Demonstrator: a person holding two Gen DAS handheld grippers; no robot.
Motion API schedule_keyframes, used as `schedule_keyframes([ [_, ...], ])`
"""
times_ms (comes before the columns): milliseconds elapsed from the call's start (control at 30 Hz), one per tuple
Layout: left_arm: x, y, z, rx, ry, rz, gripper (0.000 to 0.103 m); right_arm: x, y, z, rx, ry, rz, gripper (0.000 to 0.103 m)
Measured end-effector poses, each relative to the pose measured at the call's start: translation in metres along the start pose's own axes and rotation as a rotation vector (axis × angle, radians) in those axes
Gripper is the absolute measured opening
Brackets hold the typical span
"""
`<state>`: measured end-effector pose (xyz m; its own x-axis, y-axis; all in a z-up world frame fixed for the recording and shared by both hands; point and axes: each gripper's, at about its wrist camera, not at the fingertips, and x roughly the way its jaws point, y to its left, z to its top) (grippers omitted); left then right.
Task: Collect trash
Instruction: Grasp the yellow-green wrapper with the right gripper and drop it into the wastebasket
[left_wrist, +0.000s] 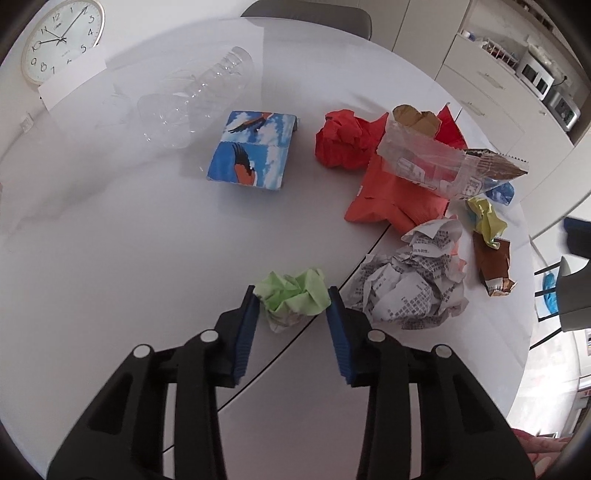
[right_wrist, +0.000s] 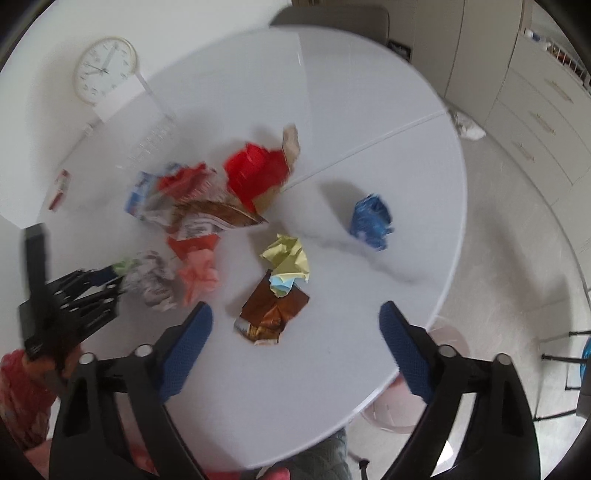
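Observation:
My left gripper (left_wrist: 291, 299) is open, its blue pads on either side of a crumpled green paper ball (left_wrist: 293, 295) on the white round table (left_wrist: 129, 240), touching or nearly so. My right gripper (right_wrist: 295, 321) is open wide and empty, hovering above a brown foil wrapper (right_wrist: 271, 314) near the table's front edge. A crumpled newspaper ball (left_wrist: 410, 288), red paper wad (left_wrist: 341, 138), orange bag (left_wrist: 391, 192), clear snack bag (left_wrist: 439, 162), yellow paper (right_wrist: 288, 256), blue wad (right_wrist: 371, 221) and pink paper (right_wrist: 199, 277) lie around. The left gripper also shows in the right wrist view (right_wrist: 92, 291).
A blue bird-print tissue pack (left_wrist: 251, 151) and a clear plastic bottle (left_wrist: 199, 99) lie at the back. A wall clock (left_wrist: 61, 38) hangs behind. A pink bin (right_wrist: 406, 406) stands below the table's right edge. Cabinets (right_wrist: 535, 110) line the right side.

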<state>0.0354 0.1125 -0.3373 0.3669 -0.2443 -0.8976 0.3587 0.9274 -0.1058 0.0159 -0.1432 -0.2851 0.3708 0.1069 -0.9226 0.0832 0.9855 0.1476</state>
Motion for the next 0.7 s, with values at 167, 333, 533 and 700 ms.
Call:
schedule_keyframes([
  [167, -0.01, 0.012, -0.002, -0.017, -0.023, -0.011, 0.035, 0.036, 0.0, 0.008, 0.033, 0.044, -0.019, 0.069],
  [333, -0.032, 0.016, -0.004, -0.041, -0.051, -0.018, 0.035, 0.053, 0.009, 0.021, -0.061, 0.039, -0.071, 0.065],
  [533, -0.072, 0.021, -0.015, -0.063, -0.088, -0.011, 0.035, 0.071, 0.016, 0.028, -0.128, 0.062, -0.083, 0.034],
  [700, -0.102, 0.006, -0.013, -0.044, -0.119, -0.016, 0.035, 0.052, 0.01, 0.028, -0.117, 0.012, -0.05, 0.034],
])
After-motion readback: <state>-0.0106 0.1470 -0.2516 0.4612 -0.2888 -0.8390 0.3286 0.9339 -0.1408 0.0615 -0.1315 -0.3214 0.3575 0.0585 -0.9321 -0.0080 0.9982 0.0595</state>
